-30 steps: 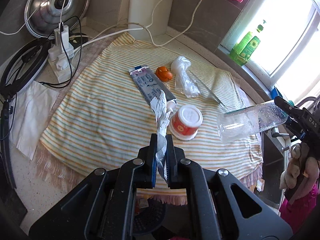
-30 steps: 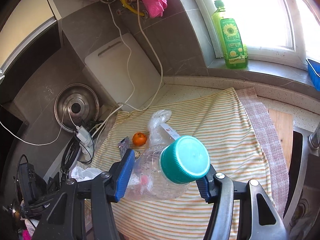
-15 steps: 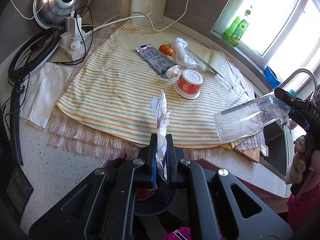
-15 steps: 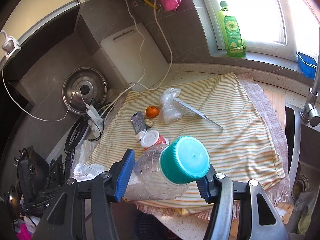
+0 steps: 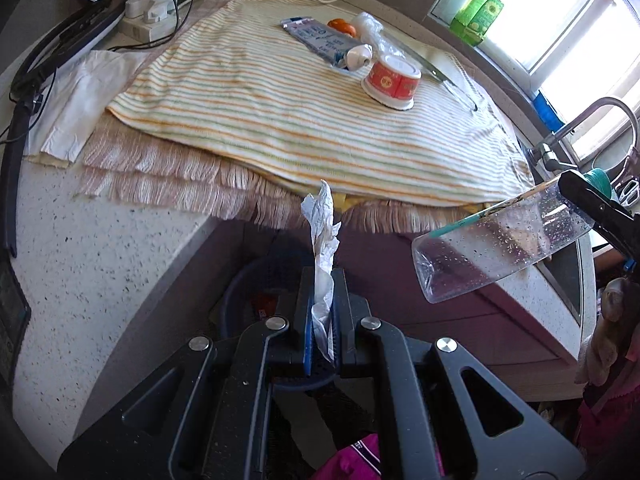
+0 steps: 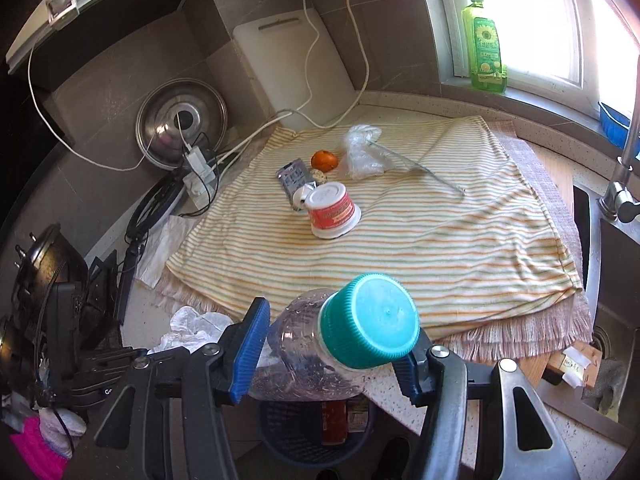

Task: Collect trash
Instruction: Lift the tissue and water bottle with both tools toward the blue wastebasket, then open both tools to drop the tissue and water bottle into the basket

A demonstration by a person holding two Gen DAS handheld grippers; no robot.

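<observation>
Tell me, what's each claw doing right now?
Left gripper shut on crumpled paper. Right gripper clamped on clear bottle, teal cap facing camera. Dark bin below counter edge, nothing blocking it.

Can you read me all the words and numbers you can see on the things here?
None of the writing reads clearly.
Green bottle on the windowsill: a sunflower picture, its words too small.
Red tub, upside down on the striped cloth: print too blurred.
Silver tube: blue print too small.
Paper scraps by the sink: scribbles, unreadable.
Plastic bottle and crumpled paper: no words.
</observation>
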